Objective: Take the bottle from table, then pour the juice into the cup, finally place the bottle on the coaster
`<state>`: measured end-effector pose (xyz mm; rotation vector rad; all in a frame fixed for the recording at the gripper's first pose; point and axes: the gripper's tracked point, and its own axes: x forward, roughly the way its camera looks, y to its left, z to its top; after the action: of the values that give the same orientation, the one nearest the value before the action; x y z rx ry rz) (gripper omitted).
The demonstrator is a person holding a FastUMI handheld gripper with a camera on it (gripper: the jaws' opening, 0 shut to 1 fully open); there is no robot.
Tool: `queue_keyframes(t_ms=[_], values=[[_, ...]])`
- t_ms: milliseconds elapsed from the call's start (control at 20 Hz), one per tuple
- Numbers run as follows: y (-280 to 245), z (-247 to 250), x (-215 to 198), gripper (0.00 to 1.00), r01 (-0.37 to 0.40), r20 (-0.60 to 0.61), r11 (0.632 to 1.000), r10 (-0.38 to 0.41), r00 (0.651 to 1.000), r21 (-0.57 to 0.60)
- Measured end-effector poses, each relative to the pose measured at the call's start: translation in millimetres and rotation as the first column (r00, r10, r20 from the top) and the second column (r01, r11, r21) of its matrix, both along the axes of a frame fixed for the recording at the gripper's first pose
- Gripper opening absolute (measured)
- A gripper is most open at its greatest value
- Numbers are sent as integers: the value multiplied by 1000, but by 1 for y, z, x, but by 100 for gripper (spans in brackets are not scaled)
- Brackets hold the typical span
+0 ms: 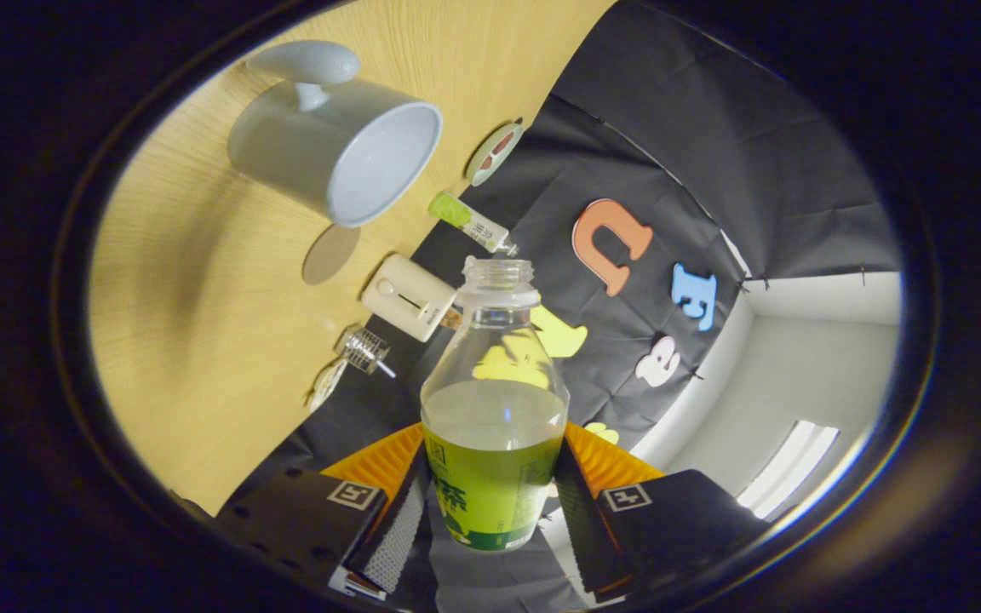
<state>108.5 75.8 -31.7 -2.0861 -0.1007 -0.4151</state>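
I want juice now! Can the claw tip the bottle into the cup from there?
Probably yes. The claw is shut on the bottle, whose cap is off, and the cup stands open on the table beyond it, apart, nothing between. It must move closer first.

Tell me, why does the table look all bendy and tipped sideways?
Gripper view: the fisheye lens curves the table; the gripper, shut on the bottle, is tilted, so the cup seems sideways; a ceiling light glares behind.

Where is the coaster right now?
In the gripper view the round coaster lies on the wooden table at its far edge by the black cloth wall, beyond the grey cup and well ahead of the bottle clamped between the gripper fingers.
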Motion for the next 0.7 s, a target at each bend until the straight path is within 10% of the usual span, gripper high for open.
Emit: queue_keyframes(t_ms=[450, 700], values=[[-15, -22, -13, 81, -22, -24, 942, 32, 999, 335], [-30, -26, -13, 81, -10, -45, 734, 55, 997, 679]])
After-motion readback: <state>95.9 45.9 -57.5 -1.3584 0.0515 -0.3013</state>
